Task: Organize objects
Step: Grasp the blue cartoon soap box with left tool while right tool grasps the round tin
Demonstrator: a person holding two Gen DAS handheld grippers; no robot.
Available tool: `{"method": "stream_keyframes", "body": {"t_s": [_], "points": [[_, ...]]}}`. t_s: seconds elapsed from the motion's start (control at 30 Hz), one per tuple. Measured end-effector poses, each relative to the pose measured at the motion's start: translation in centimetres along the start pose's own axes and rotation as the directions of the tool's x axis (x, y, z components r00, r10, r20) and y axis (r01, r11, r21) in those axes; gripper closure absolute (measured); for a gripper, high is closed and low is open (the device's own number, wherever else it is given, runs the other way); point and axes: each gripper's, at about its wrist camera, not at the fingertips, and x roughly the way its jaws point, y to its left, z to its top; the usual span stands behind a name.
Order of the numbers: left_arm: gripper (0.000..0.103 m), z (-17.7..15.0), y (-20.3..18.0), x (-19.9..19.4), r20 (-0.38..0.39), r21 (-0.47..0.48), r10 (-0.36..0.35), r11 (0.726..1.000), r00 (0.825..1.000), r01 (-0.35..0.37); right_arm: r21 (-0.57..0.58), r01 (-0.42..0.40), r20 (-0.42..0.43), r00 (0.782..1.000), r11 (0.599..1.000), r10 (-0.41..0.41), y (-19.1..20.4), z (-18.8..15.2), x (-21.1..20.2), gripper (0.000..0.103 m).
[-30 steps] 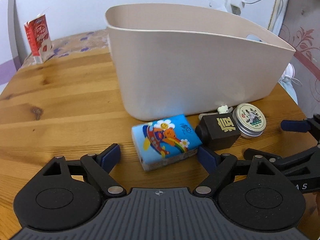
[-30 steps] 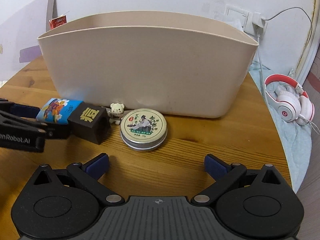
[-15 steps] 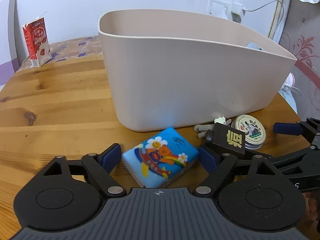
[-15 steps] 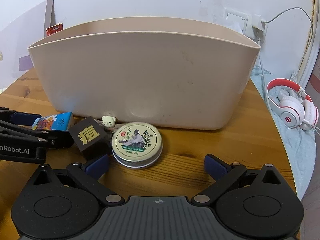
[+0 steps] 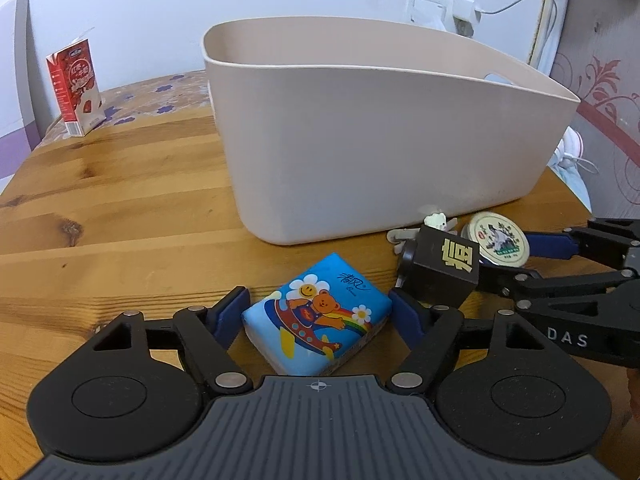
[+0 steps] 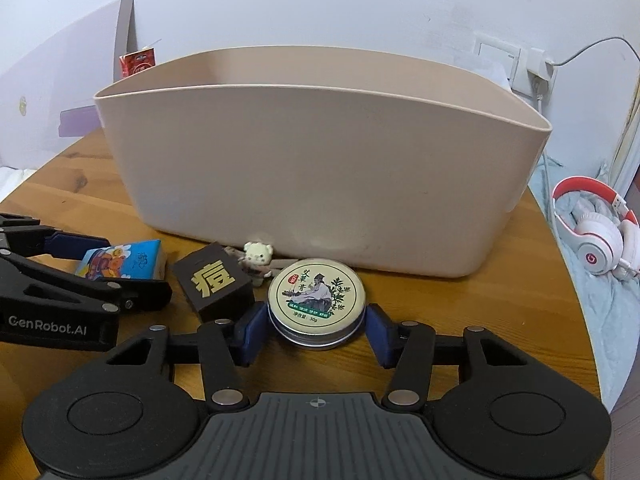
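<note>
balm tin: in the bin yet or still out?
Out. The balm tin sits lid-up on the table in front of the bin, between the right claw's pads.

- My left gripper [image 5: 318,312] is matte black, with blue pads on its fingers [image 5: 230,312].
- Silver rivets pin its linkage arms, flanked by two round black housings.
- A ribbed grey plate carries a small crosshair mark.
- My right gripper [image 6: 318,330] looks alike, with "DAS" in white on its side.
- "GenRobot.AI" is printed on my left one's side.
</note>
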Motion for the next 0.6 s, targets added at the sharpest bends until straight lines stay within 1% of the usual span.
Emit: {"method": "stream_keyframes", "body": {"t_s": [0.2, 0.3, 0.47, 0.6], "points": [[0.027, -0.7, 0.7, -1.1, 0.001, -0.014, -0.005, 1.000, 1.000, 0.005, 0.000, 0.009, 0.002, 1.000, 1.000, -0.009, 1.0, -0.8, -1.4, 0.053], [0.027, -0.8, 0.8, -2.2, 0.020, -0.006, -0.003, 1.000, 1.000, 0.003, -0.001, 0.009, 0.018, 1.000, 1.000, -0.009, 1.1, -1.0, -2.7, 0.053], [0.027, -0.3, 1.1, -4.7, 0.057, -0.005, -0.009, 1.000, 0.998, 0.009, -0.003, 0.017, 0.067, 0.998, 1.000, -0.017, 1.2, -0.5, -5.4, 0.053], [0.027, 0.7, 1.5, -7.2, 0.107, -0.003, -0.017, 1.000, 0.994, 0.017, -0.016, 0.030, 0.120, 0.992, 0.999, -0.028, 1.4, 0.1, -8.1, 0.053]]}}
